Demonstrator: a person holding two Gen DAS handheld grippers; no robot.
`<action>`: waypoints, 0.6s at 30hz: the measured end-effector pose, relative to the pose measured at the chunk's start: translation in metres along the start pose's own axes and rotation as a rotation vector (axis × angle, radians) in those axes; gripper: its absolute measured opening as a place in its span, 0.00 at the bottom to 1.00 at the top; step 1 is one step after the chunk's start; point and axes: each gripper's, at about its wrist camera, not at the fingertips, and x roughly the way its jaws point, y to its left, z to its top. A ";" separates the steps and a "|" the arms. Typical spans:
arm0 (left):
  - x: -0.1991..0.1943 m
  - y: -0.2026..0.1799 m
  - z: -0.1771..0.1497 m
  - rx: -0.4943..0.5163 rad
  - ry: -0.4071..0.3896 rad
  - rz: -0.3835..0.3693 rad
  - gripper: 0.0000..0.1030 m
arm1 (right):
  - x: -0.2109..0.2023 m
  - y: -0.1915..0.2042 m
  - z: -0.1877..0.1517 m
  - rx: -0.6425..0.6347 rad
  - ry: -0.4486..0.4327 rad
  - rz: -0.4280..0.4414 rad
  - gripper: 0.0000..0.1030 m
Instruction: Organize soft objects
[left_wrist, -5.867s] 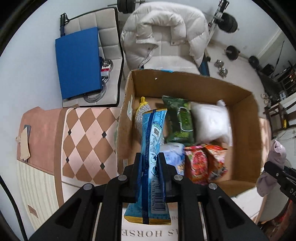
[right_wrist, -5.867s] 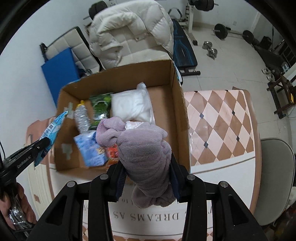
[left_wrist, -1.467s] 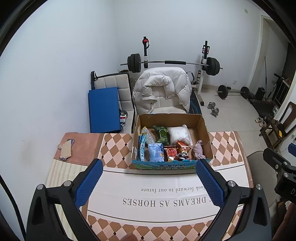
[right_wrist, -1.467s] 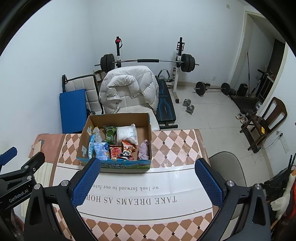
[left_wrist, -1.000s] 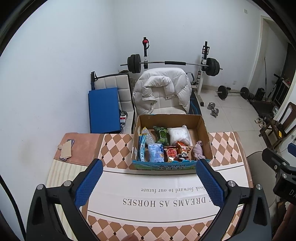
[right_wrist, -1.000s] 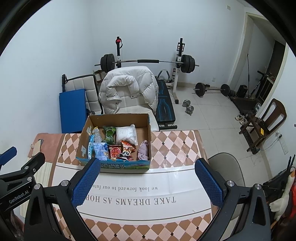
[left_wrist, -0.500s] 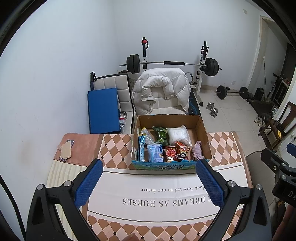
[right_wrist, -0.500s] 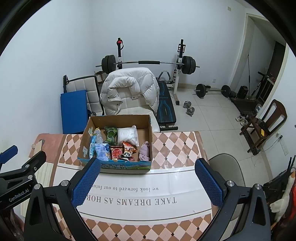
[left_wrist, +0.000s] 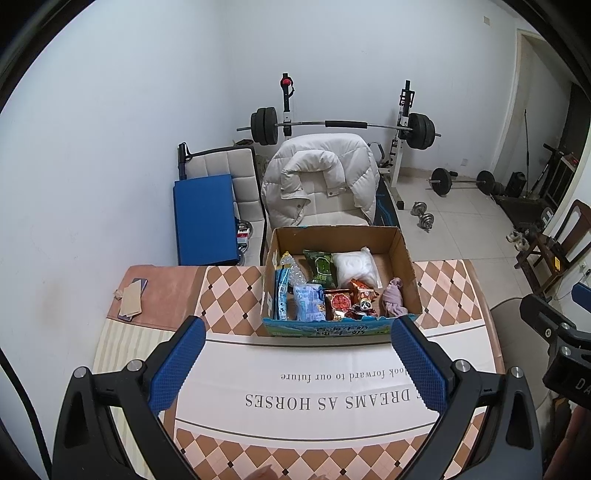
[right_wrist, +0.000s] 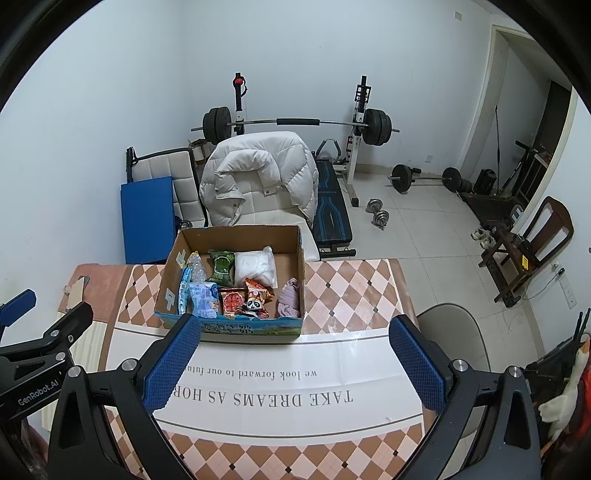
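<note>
A cardboard box (left_wrist: 406, 254) (right_wrist: 301, 258) stands at the table's far edge. Inside are a tall blue packet (left_wrist: 281, 295) (right_wrist: 183, 290) at the left, a plastic bottle, a green pack, a white bag (left_wrist: 354, 266) (right_wrist: 256, 267), red snack packs and a mauve towel (left_wrist: 393, 297) (right_wrist: 289, 297) at the right. My left gripper (left_wrist: 295, 365) and my right gripper (right_wrist: 293, 363) are both open wide and empty, held high and well back from the box.
A white cloth with printed words (left_wrist: 332, 391) covers the checkered table (right_wrist: 354, 291). A phone and card (left_wrist: 131, 297) lie at the far left. A grey chair (right_wrist: 454, 332) stands right of the table. A jacket-draped chair (right_wrist: 258, 173), blue mat and barbell rack stand behind.
Since about six seconds ago both grippers let go of the blue packet and the mauve towel, which now lie in the box, and pulled back high. Over the last second the views barely shift.
</note>
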 end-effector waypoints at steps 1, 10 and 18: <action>0.000 0.000 0.000 0.001 0.000 0.000 1.00 | 0.000 0.000 0.000 0.000 0.000 -0.001 1.00; 0.001 0.001 -0.001 0.002 -0.001 0.003 1.00 | -0.002 0.000 -0.002 0.000 0.003 -0.001 1.00; 0.001 0.003 -0.003 0.004 0.004 -0.001 1.00 | -0.001 0.000 -0.002 -0.002 0.003 -0.001 1.00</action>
